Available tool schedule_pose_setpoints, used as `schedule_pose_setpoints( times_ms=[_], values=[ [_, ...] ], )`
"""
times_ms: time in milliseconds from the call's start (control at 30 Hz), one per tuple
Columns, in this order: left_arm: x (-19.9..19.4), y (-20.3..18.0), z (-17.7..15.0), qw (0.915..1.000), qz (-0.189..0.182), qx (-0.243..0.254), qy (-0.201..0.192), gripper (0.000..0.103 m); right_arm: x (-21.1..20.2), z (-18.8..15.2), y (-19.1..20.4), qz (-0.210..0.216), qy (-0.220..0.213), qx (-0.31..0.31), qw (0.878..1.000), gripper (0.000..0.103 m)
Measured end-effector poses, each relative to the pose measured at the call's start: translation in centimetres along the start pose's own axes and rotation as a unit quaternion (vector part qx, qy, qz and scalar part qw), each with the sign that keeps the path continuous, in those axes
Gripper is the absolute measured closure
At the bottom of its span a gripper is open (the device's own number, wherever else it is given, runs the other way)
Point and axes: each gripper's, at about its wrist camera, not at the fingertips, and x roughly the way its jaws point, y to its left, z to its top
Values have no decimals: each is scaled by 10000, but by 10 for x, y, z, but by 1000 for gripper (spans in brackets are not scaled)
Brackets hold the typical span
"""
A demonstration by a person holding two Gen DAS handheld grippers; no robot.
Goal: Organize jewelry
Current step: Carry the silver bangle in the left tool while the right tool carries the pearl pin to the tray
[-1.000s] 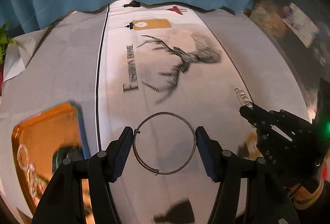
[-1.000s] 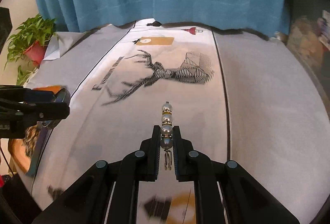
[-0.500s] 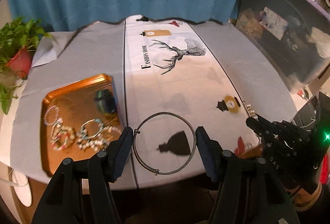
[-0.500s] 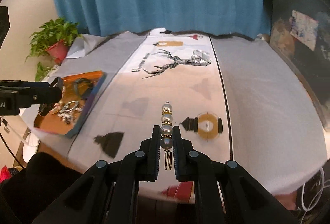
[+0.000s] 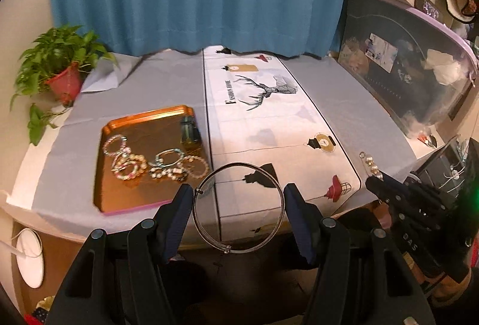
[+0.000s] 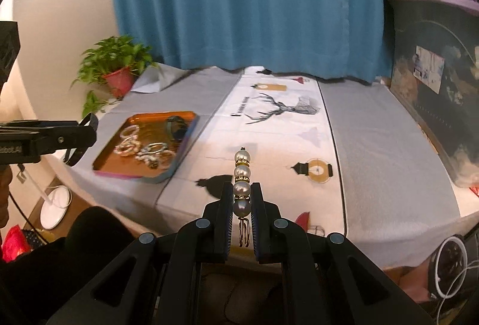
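The left gripper [image 5: 238, 206] stands wide, its two pads pressing the outer edges of a thin silver wire bangle [image 5: 238, 207] held between them, raised above the near edge of the table [image 5: 344, 103]. The right gripper [image 6: 242, 205] is clenched narrow on a pearl hairpin [image 6: 242, 184], gripping its lowest beads while the upper pearls stick out past the fingertips. On the left side of the grey tablecloth sits an orange tray [image 5: 140, 118] holding a heap of beaded bracelets [image 5: 155, 164] near its front and a small dark bottle [image 5: 189, 131] at its far right corner. A potted plant [image 5: 60, 70] stands at the far left.
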Motion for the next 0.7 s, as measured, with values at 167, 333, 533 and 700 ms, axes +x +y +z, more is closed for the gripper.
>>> schedule_pose_setpoints(
  times_ms=[167, 333, 533, 700],
  values=[
    [-17, 5, -18, 9999, 11, -51, -92, 45, -20, -13, 24, 150, -6, -166, 9997, 91],
    [-26, 13, -31, 9998, 31, -161, -123, 45, -30, -25, 46, 311, 48, -350, 9989, 91],
    [-35, 18, -44, 9996, 78, -197, -173, 45, -36, -30, 62, 388, 42, -528, 9978, 91],
    [-41, 24, -47, 9994, 105, -247, -229, 45, -36, -32, 70, 422, 59, -603, 9973, 91]
  ],
)
